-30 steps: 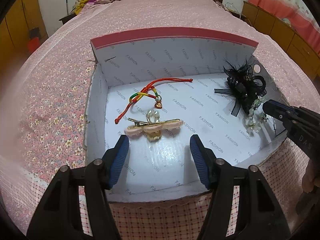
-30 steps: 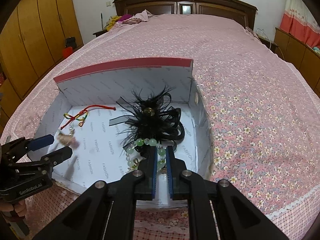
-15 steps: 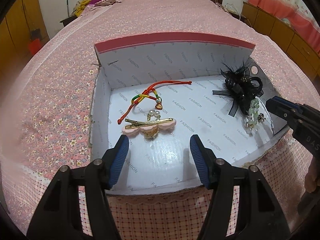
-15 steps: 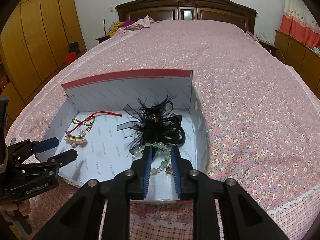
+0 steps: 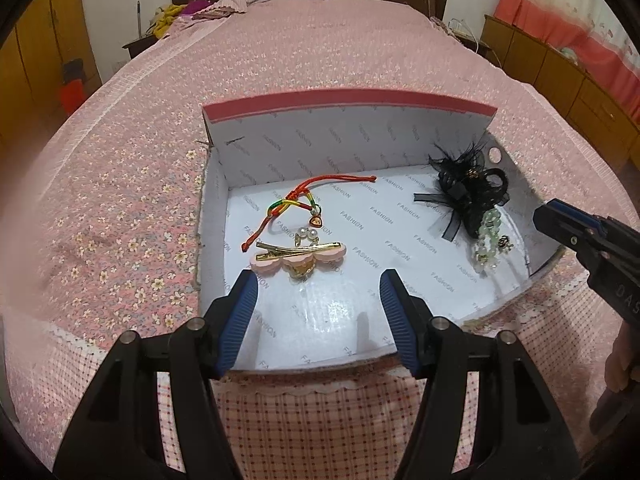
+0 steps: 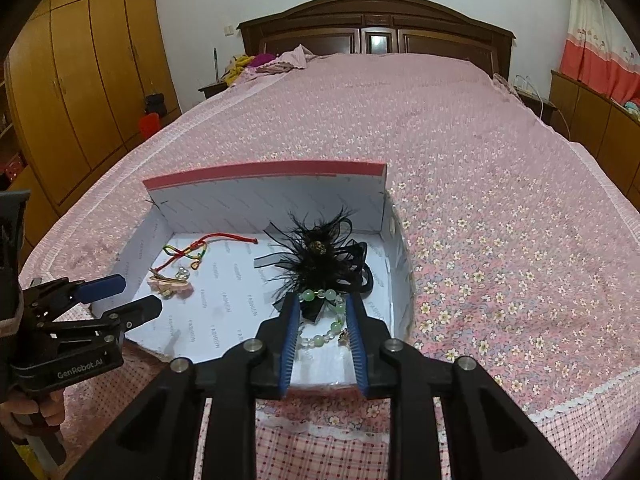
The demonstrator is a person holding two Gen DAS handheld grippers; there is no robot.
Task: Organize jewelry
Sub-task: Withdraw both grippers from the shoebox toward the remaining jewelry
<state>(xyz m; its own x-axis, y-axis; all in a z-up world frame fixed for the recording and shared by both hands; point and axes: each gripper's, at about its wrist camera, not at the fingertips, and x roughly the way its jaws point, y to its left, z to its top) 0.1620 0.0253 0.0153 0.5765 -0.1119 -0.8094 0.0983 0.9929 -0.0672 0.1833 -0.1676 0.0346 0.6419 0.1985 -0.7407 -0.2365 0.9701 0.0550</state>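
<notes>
Jewelry lies sorted into 2 groups on the floor of a white cardboard box (image 5: 400, 148) that sits near the foot of a bed under a pink floral bedspread (image 5: 320, 52). On the left side are a red braided cord bracelet (image 5: 298, 202), a pair of pearl earrings (image 5: 306, 233) and a pink hair clip (image 5: 298, 258) with a gold bar; they lie close together, likely so that small pieces stay in 1 cluster. On the right side a black feather hair accessory (image 6: 320, 256) rests near the far corner, with a green bead bracelet (image 6: 326, 314) touching its near edge.

Left gripper (image 5: 316, 316) hangs above the box's near wall with its jaws standing well apart and nothing between them; the hair clip lies just beyond its tips. Right gripper (image 6: 322, 334) hovers over the bead bracelet, jaws opening; the beads show in the gap below, but the pads do not press on them, so the bracelet looks set down, not carried.

With all 5 pieces inside the box and none seen on the bedspread, the sorting seems close to finished.
</notes>
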